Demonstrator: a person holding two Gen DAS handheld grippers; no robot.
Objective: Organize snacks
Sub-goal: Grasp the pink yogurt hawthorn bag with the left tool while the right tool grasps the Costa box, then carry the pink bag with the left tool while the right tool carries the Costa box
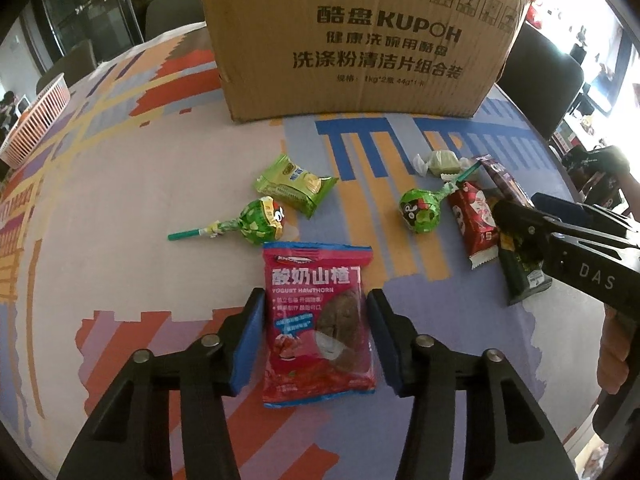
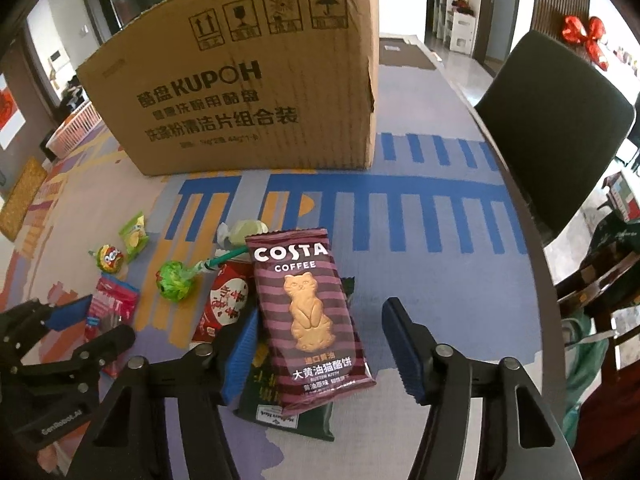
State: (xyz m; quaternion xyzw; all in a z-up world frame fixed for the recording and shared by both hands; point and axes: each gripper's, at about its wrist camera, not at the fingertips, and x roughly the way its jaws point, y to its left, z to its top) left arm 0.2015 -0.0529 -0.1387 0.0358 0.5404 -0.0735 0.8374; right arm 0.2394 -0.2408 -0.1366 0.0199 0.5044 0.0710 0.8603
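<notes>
We see a cardboard box (image 1: 352,40) standing on a patterned tablecloth (image 1: 120,184), with snacks scattered in front of it. Nearest us in front of the box, the left gripper (image 1: 310,344) straddles a pink yogurt hawthorn packet (image 1: 316,320) lying flat on the cloth; its blue pads (image 1: 244,348) stand partly apart on either side of the packet, with a sliver of cloth showing at each side, so nothing is gripped. Between that packet and the box lie a green-wrapped lollipop (image 1: 256,222) and a green snack packet (image 1: 296,188). Toward the box's right corner sit a second lollipop (image 1: 424,210), a pale twisted candy (image 1: 440,162) and a red packet (image 1: 474,224). There the right gripper (image 2: 320,346) frames a maroon coffee biscuit packet (image 2: 310,312), which rests tilted on top of a dark green packet (image 2: 280,404). The left pad (image 2: 240,352) sits close against the biscuit packet's edge, though we cannot tell if it touches; the right pad (image 2: 404,356) stands clear of it, the jaws roughly half open. A pink basket (image 1: 38,120) sits far to the box's left, and a dark chair (image 2: 560,120) stands off its right side.
</notes>
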